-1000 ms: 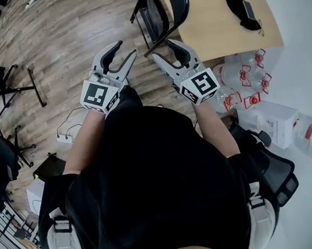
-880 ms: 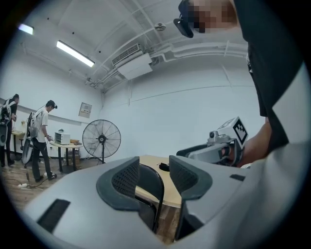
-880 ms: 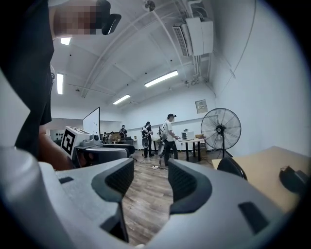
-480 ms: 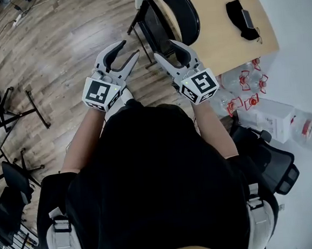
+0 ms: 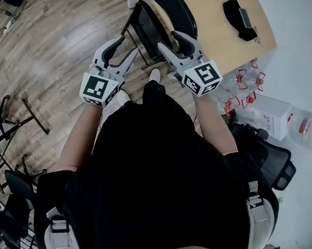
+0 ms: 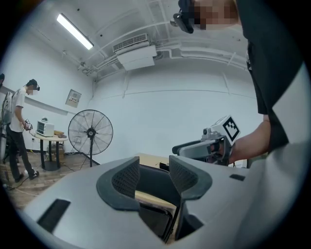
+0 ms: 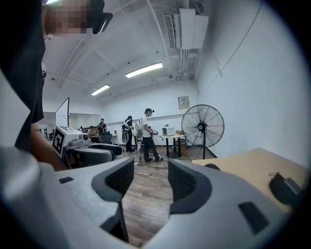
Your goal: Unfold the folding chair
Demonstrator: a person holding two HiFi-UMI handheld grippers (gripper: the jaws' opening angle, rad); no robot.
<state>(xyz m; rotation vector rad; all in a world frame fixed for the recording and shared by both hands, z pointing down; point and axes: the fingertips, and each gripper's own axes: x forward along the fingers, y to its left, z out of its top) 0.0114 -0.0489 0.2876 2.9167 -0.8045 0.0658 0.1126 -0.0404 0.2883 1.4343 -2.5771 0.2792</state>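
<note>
The folded black folding chair (image 5: 157,19) stands upright on the wood floor against the table's edge, just beyond both grippers. My left gripper (image 5: 126,48) is level with its jaws apart and nothing between them; its tips are near the chair's left frame tube. My right gripper (image 5: 169,40) is tilted slightly down, jaws apart and empty, close to the chair's back. In the left gripper view the chair (image 6: 156,214) shows through the gap of the left gripper (image 6: 154,176), with the right gripper (image 6: 206,146) beside it. The right gripper (image 7: 150,181) looks out over the floor.
A light wooden table (image 5: 218,34) with a black mask (image 5: 238,12) stands behind the chair. Water bottles (image 5: 244,81) and an office chair (image 5: 273,165) crowd the right. Tripod stands (image 5: 13,109) are at the left. A standing fan (image 6: 90,132) and several people (image 7: 146,133) are farther off.
The person has stepped toward the chair, so both grippers have come up close to it. The jaws of both look unchanged.
</note>
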